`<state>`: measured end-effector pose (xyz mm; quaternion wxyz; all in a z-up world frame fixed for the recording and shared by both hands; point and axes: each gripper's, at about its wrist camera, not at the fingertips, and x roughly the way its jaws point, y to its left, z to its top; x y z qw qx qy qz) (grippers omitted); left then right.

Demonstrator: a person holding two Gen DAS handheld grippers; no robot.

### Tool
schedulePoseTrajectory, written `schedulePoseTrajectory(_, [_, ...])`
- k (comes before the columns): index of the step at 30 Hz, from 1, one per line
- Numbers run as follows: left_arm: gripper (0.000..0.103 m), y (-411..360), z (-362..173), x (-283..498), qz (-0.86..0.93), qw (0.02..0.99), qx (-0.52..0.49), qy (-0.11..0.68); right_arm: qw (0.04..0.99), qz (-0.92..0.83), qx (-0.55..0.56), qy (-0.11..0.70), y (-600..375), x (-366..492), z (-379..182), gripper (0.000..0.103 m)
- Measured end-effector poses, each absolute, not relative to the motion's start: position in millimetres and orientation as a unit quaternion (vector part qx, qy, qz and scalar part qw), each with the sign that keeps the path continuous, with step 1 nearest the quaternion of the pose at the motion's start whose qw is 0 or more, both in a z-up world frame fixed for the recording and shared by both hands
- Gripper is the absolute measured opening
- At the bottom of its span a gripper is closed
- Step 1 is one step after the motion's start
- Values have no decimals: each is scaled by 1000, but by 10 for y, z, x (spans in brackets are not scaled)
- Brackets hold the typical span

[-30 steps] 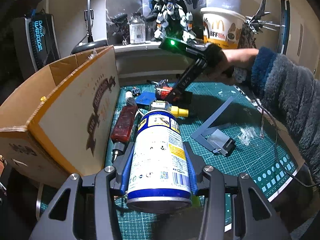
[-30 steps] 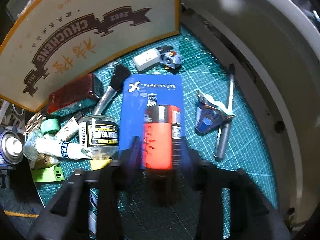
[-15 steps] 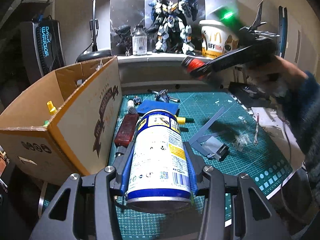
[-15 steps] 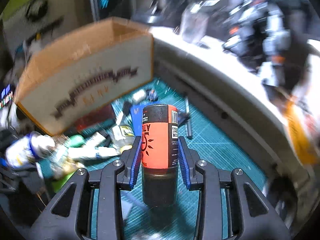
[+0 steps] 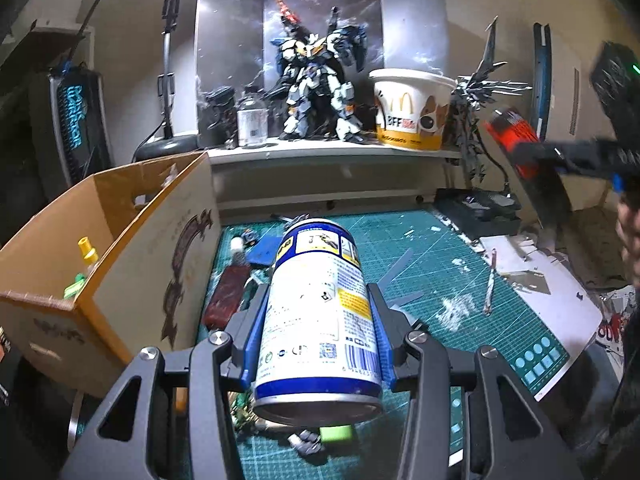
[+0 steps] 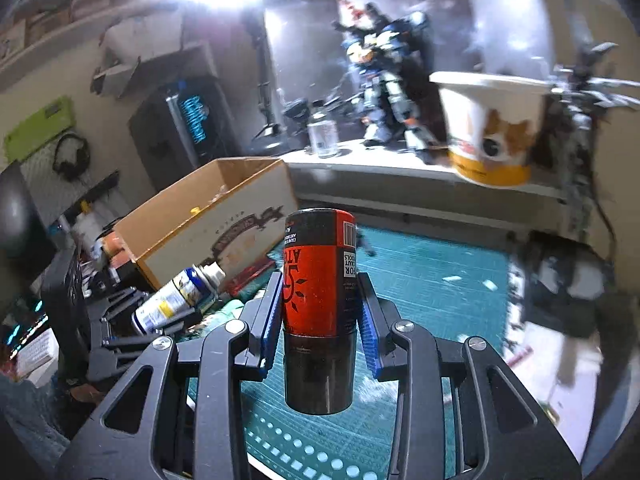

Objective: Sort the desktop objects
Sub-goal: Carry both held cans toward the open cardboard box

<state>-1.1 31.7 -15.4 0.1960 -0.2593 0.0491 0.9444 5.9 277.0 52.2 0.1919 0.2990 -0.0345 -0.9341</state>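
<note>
My left gripper (image 5: 318, 320) is shut on a white and blue spray can (image 5: 316, 312), held above the green cutting mat (image 5: 440, 272) beside the open cardboard box (image 5: 120, 248). My right gripper (image 6: 318, 312) is shut on a red and black can (image 6: 320, 276), held high above the mat. That can (image 5: 514, 140) shows blurred at the right of the left wrist view. The spray can (image 6: 176, 300) and the box (image 6: 208, 216) also show in the right wrist view.
A red case (image 5: 228, 296), a blue card (image 5: 264, 252) and small items lie on the mat by the box. A grey square ruler (image 5: 400, 280) lies mid-mat. A shelf at the back holds a robot model (image 5: 316, 80), a bottle (image 5: 252, 124) and a paper bucket (image 5: 412, 108).
My right gripper has lifted the red and black can off the mat and swung it up and to the right. My left gripper has risen a little with the spray can.
</note>
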Motion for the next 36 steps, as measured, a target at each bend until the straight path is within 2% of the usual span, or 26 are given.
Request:
schedulePoseTrajectory(4, [45,410,-56,-35,949,199,-242,45,139,-957,250,-42,2883,331,517,32])
schedulePoseTrajectory(10, [45,456,35,-93,954,193,-226,29,66,-965,251,-32,3019,380,338,32])
schedulePoseTrajectory(15, [45,413,115,-156,960,182,-211,18,37,-978,183,-97,3125,590,343,32])
schedulePoseTrajectory(19, [45,385,195,-190,962,180,-204,2,24,-983,170,-70,3004,661,412,32])
schedulePoseTrajectory(23, [45,433,229,-80,971,157,-179,25,27,-982,177,-57,2922,636,399,32])
schedulePoseTrajectory(36, [45,315,198,42,969,160,-189,19,77,-976,199,-50,2553,474,274,32])
